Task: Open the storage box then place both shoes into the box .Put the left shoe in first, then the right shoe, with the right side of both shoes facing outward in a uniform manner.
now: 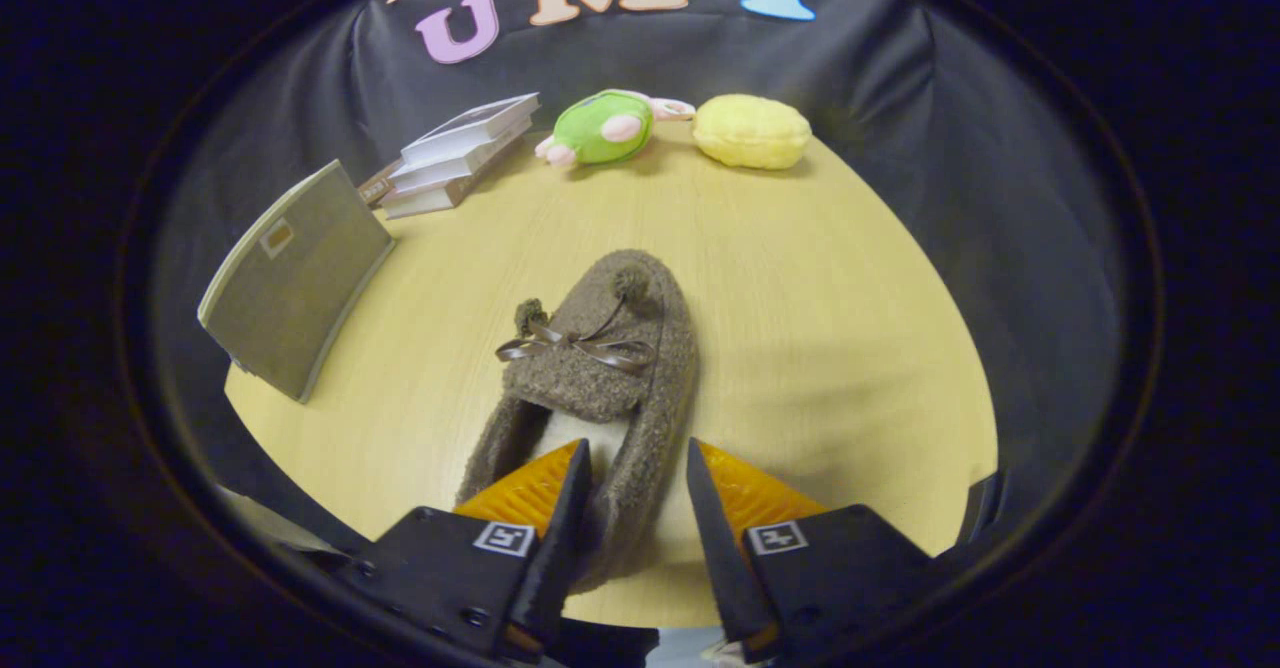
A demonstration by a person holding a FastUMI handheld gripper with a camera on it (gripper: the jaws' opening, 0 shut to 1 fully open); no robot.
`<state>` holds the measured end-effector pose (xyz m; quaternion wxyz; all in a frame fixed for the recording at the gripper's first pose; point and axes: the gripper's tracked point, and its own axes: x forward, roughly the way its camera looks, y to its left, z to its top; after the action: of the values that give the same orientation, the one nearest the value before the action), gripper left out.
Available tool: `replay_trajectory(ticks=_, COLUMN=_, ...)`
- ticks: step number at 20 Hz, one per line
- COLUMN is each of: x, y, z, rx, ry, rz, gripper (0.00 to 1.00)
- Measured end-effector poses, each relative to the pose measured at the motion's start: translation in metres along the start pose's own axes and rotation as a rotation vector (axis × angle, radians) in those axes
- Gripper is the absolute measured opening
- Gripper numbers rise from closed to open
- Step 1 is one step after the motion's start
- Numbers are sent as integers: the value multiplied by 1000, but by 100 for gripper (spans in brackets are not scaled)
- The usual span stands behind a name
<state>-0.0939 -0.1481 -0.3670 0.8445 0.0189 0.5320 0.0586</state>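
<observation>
Pale wood table (800,278) carries a brown slipper (600,368) at centre frame, its heel wall between the spread fingers (565,508); books (460,153), plush toys (600,126) upper frame, black cloth behind.

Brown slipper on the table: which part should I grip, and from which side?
Grip the slipper by its right side wall near the heel, coming from the heel end. That fuzzy wall already sits between the open hand-held gripper fingers, one inside the opening, one outside, and looks thin enough to pinch.
</observation>
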Motion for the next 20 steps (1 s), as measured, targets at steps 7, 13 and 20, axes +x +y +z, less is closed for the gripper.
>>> replay_trajectory(ticks=7, x=-2, y=-6, z=4, rx=98, ry=37, rz=-55, gripper=19)
replay_trajectory(ticks=13, x=-14, y=4, z=15, rx=326, ry=36, rz=-19, gripper=4)
replay_trajectory(ticks=20, x=-40, y=37, z=38, rx=432, ry=-7, rz=-52, gripper=3)
